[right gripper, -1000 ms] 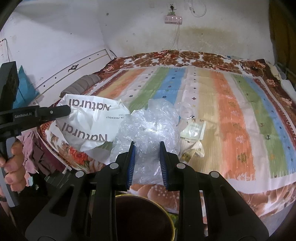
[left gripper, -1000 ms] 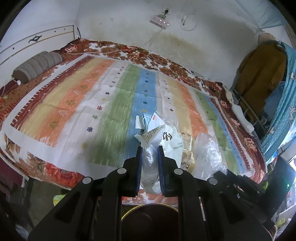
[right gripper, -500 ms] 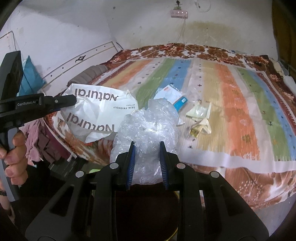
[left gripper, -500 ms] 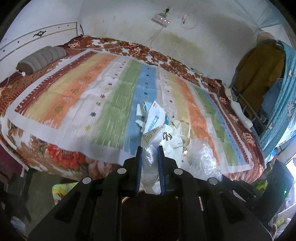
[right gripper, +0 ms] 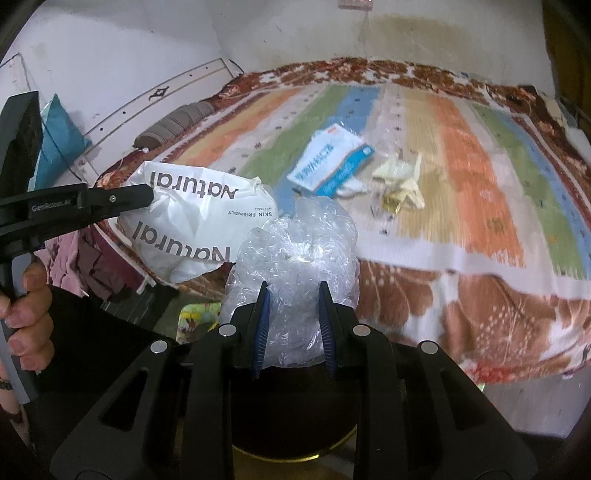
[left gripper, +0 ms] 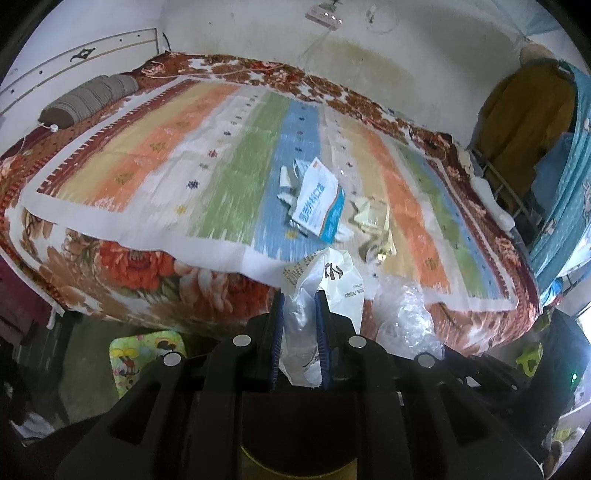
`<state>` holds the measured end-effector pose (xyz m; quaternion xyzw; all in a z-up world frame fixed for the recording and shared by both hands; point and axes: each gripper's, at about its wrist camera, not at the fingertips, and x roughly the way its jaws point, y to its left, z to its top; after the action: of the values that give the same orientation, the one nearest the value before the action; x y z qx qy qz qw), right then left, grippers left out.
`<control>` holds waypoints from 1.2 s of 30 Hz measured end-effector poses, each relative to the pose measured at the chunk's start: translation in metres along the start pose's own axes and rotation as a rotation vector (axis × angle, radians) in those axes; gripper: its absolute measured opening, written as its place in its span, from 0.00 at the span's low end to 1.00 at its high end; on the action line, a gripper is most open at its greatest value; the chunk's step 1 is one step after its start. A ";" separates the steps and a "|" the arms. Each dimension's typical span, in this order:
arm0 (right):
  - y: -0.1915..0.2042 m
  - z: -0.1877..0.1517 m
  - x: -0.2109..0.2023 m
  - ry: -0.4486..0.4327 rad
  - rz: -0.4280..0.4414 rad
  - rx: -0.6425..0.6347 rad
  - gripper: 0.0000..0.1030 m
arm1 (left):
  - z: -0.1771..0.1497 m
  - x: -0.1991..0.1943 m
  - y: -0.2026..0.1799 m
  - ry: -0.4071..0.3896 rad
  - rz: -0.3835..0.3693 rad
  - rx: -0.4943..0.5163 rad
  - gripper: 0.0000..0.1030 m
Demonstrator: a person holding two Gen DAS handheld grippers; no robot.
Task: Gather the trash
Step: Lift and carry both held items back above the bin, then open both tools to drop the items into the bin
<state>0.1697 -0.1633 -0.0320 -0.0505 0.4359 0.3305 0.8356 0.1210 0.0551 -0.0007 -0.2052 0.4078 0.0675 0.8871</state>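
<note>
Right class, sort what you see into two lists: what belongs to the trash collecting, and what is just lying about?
Job:
white bag in left hand-held gripper
clear plastic in right hand-held gripper
blue-white packet
yellow wrappers

Lying about:
bedspread
grey bolster
power strip

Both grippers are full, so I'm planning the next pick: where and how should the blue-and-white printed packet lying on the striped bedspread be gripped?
Grip the blue-and-white printed packet at its near, lower edge, coming from the bed's front edge. It lies flat on the striped bedspread, and that end looks slightly raised over white scraps, probably leaving room for a finger underneath.
</note>
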 end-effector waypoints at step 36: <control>-0.003 -0.035 0.026 0.160 -0.017 0.065 0.54 | -0.027 0.031 -0.007 0.152 0.036 0.007 0.64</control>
<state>0.1575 -0.1659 -0.0744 -0.0533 0.5112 0.3039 0.8022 0.1249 0.0357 -0.0375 -0.1994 0.4779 0.0663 0.8529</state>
